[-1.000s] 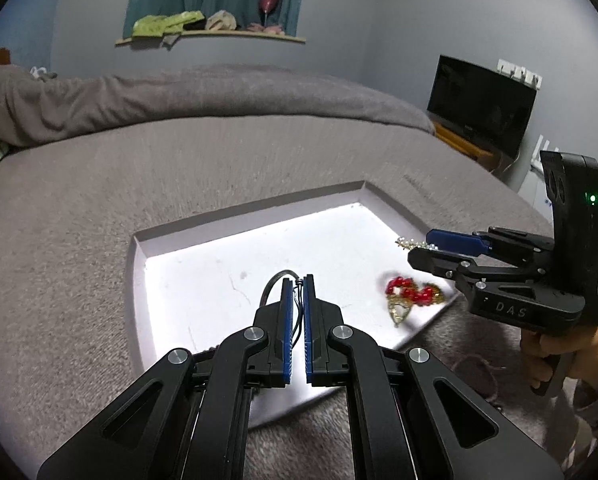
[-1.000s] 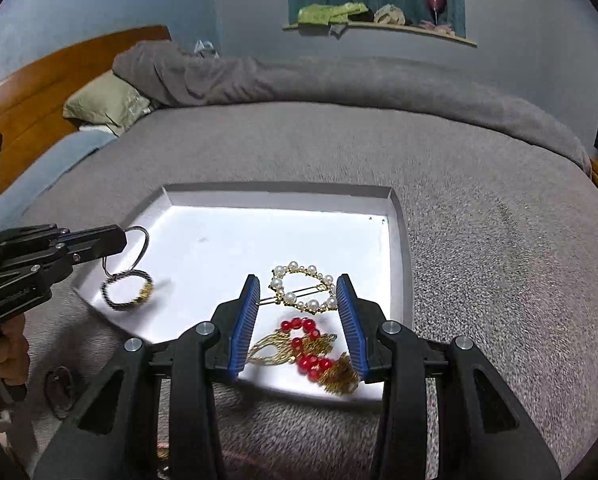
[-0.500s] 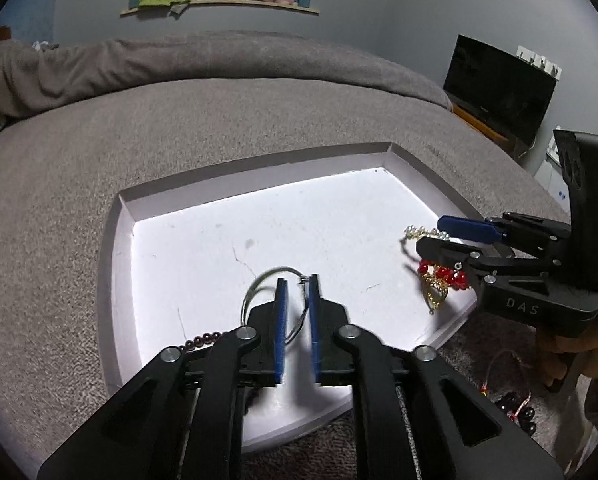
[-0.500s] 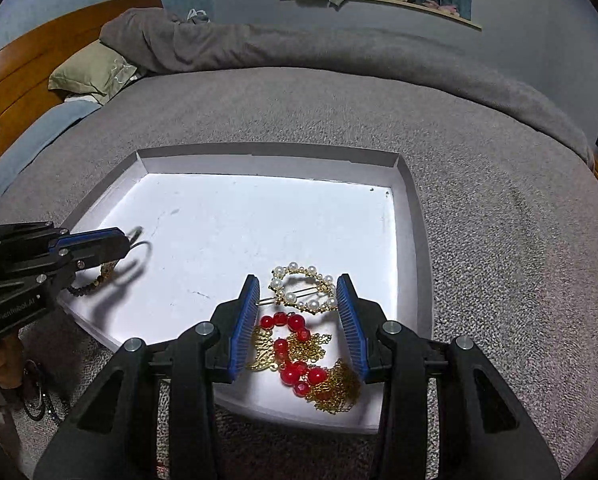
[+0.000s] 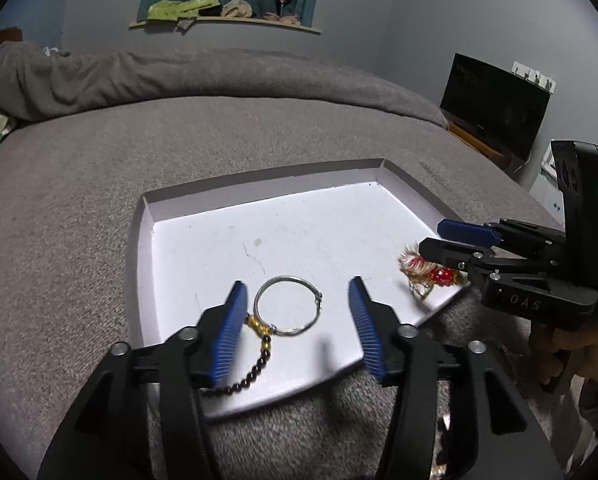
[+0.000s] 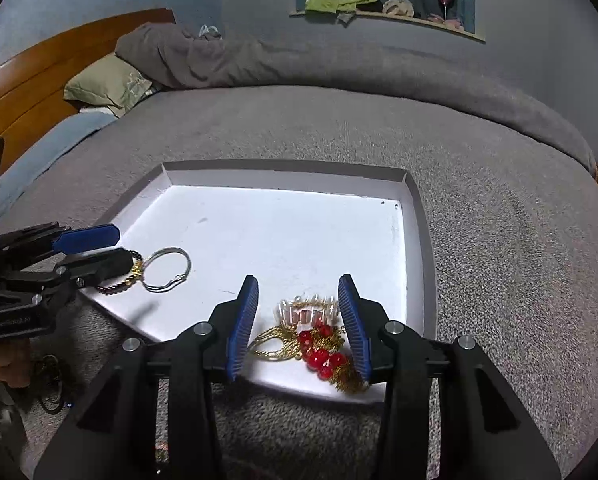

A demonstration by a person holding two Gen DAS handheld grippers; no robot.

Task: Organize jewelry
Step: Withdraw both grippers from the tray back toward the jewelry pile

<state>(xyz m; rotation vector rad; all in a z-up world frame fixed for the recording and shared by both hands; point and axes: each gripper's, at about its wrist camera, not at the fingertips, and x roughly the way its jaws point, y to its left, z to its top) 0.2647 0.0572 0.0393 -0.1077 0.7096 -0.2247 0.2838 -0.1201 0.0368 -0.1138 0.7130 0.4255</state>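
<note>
A white tray (image 5: 203, 256) lies on the grey bed, also in the right wrist view (image 6: 291, 232). A silver hoop with a dark bead chain (image 5: 289, 306) lies on the tray between the open fingers of my left gripper (image 5: 297, 320); it also shows in the right wrist view (image 6: 165, 268). My right gripper (image 6: 297, 326) is open over a red-bead and gold jewelry pile with a pearl clip (image 6: 315, 340) at the tray's near right corner. That pile shows in the left wrist view (image 5: 427, 274), under the right gripper (image 5: 451, 240).
A grey blanket (image 6: 339, 128) covers the bed. Pillows (image 6: 107, 84) and a wooden headboard (image 6: 39, 68) lie far left. A dark screen (image 5: 495, 108) stands at the right. More jewelry lies on the blanket near the left hand (image 6: 51, 384).
My left gripper has opened and let go of the silver hoop, which now lies flat on the tray. The right gripper stays open over the red-bead pile.
</note>
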